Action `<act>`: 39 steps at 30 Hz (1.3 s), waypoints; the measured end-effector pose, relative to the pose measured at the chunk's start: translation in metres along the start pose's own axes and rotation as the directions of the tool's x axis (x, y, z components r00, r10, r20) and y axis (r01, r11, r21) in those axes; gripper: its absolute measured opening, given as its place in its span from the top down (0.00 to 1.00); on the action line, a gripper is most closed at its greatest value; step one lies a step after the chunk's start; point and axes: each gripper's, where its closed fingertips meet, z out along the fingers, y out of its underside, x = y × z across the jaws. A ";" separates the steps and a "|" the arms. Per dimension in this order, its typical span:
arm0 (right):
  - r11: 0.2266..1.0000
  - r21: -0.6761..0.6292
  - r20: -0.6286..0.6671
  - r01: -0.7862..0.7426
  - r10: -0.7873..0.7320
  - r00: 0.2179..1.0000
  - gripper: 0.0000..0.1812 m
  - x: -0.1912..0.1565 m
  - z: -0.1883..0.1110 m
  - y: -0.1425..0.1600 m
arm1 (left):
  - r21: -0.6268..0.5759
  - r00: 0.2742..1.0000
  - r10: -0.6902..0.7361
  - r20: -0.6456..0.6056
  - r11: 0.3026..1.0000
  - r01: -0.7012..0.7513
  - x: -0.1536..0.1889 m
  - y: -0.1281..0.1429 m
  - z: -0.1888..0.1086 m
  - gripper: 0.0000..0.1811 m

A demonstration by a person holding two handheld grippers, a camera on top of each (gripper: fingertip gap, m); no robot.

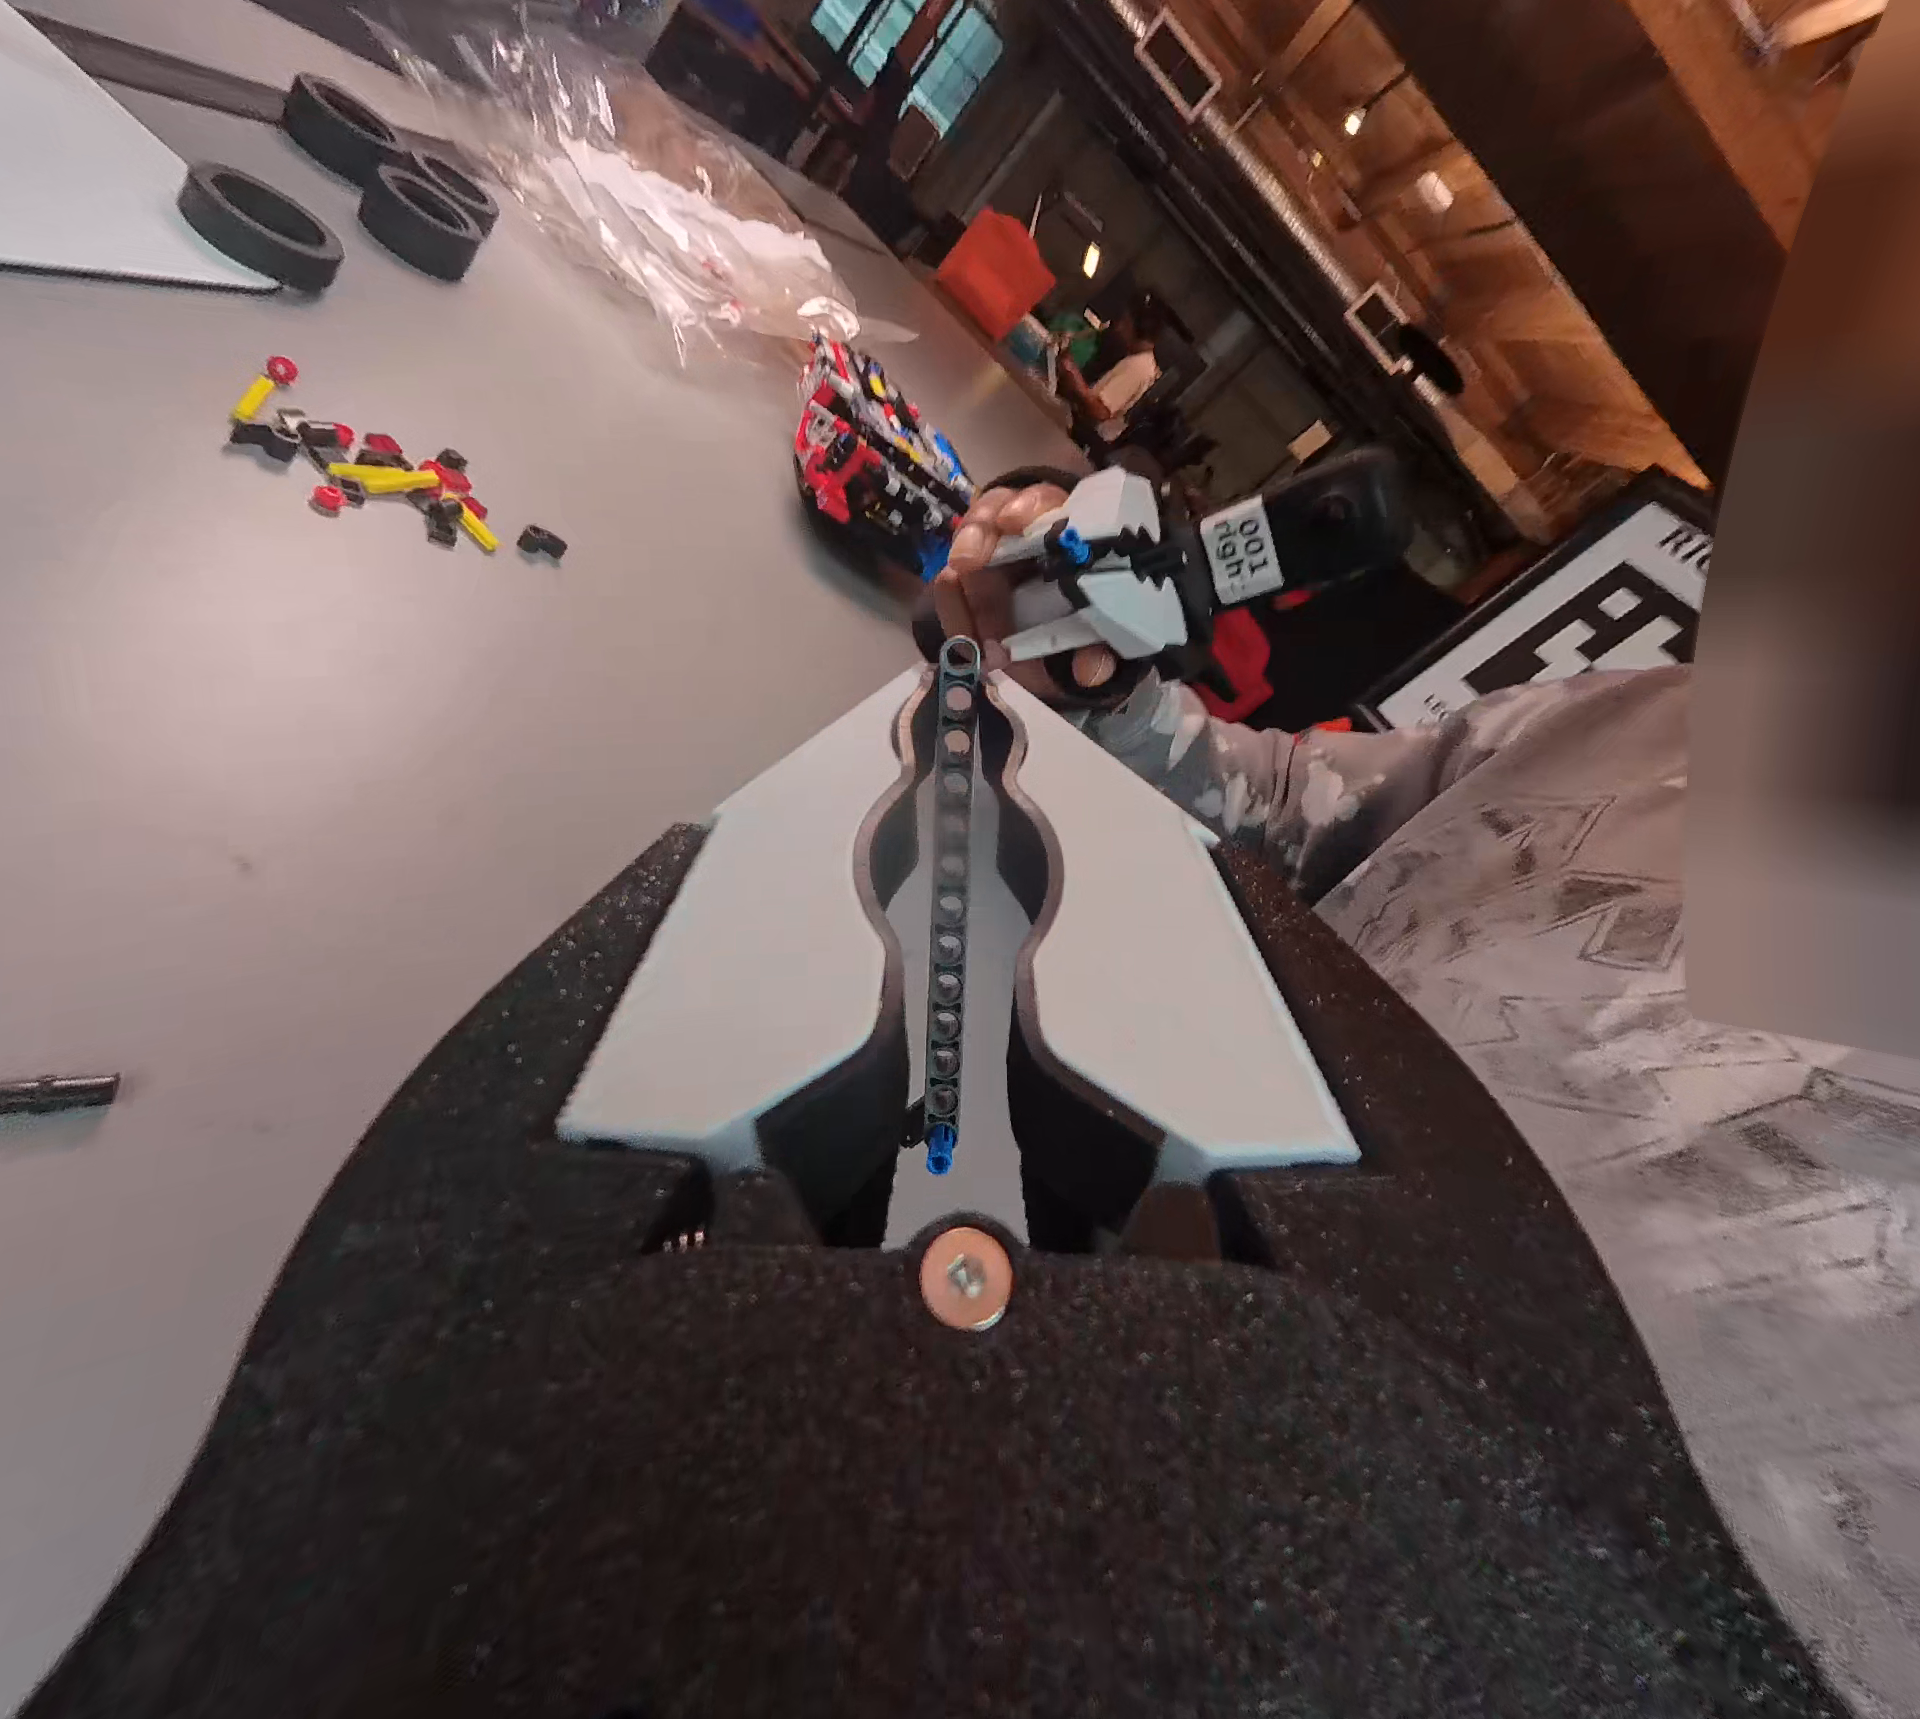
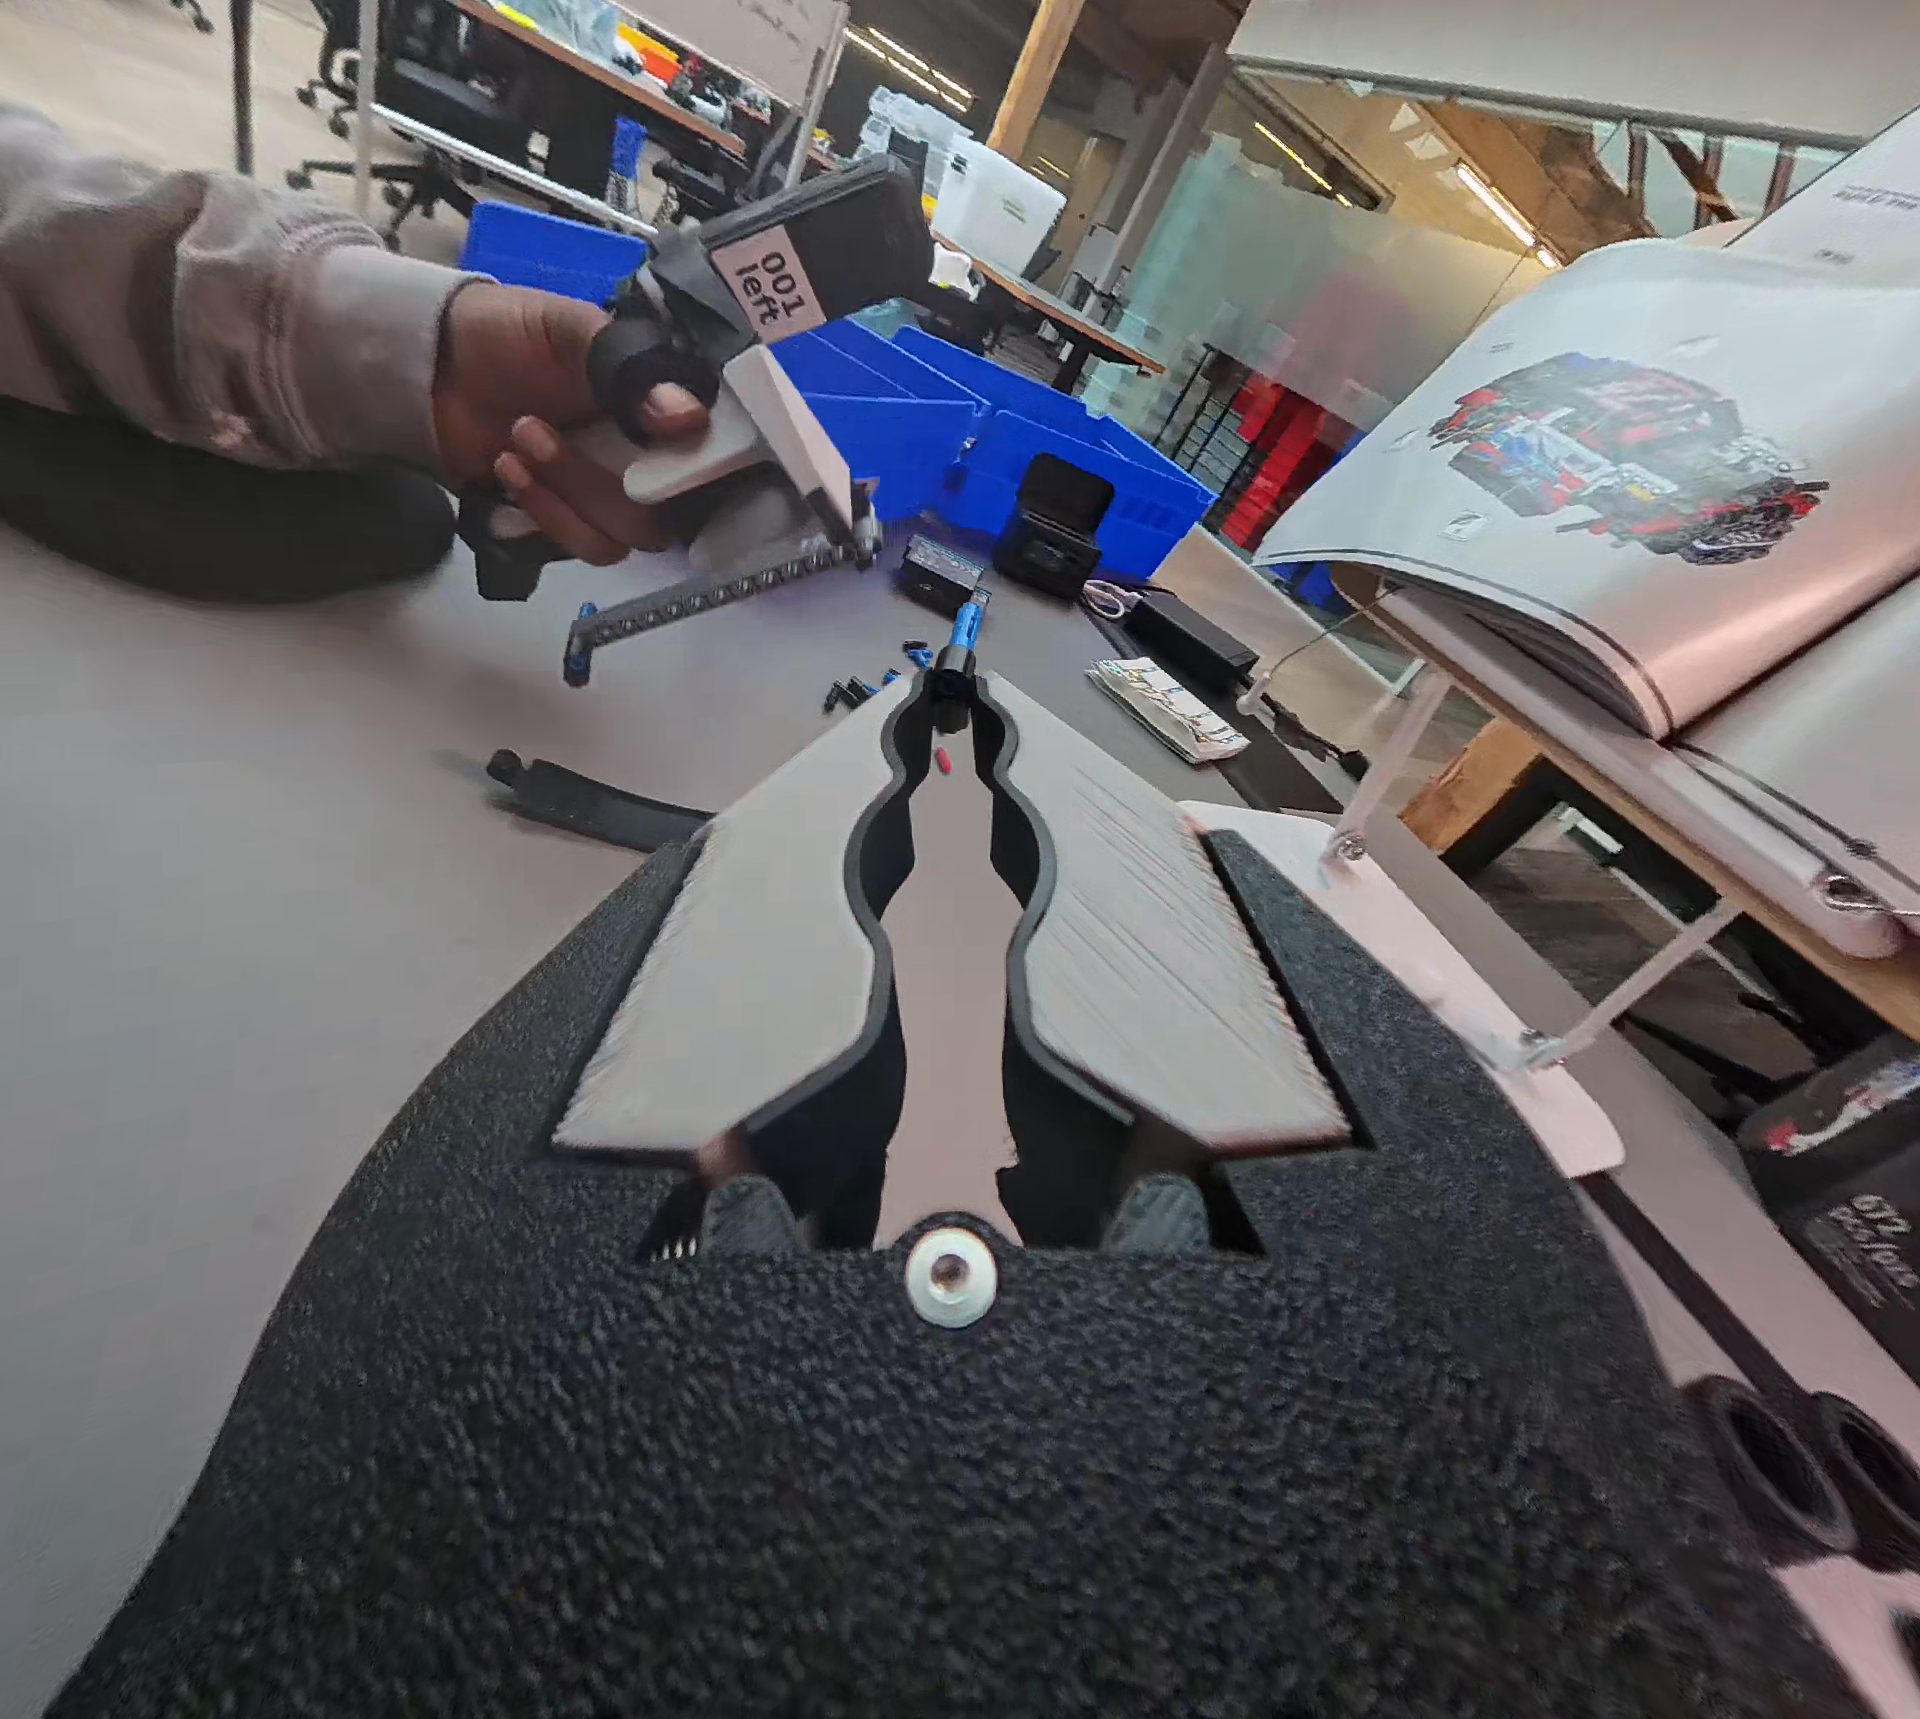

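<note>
My left gripper point(image 1: 961, 682) is shut on a long dark grey beam with holes point(image 1: 951, 890). The beam runs back between the fingers, with a blue pin point(image 1: 940, 1155) at its near end. In the right wrist view the left gripper point(image 2: 857, 521) holds that beam point(image 2: 717, 599) slanting down over the grey table point(image 2: 260, 838). My right gripper point(image 2: 951, 698) is shut on a small black and blue pin point(image 2: 958, 635) that sticks out past its tips. It shows in the left wrist view point(image 1: 1023, 604), just beyond the beam's far end.
Black tyres point(image 1: 260, 225), plastic bags point(image 1: 665, 215), a pile of small yellow, red and black pieces point(image 1: 374, 464) and a part-built red model point(image 1: 883, 454) lie on the table. An open booklet on a stand point(image 2: 1610, 474), blue bins point(image 2: 1039, 443) and loose pins point(image 2: 862, 687) lie ahead.
</note>
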 end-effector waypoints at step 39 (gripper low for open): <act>0.758 -0.406 0.480 -0.511 0.652 0.586 0.96 -0.091 0.002 0.029 | -0.415 0.905 0.409 -0.113 0.809 -0.417 0.029 0.091 0.048 0.99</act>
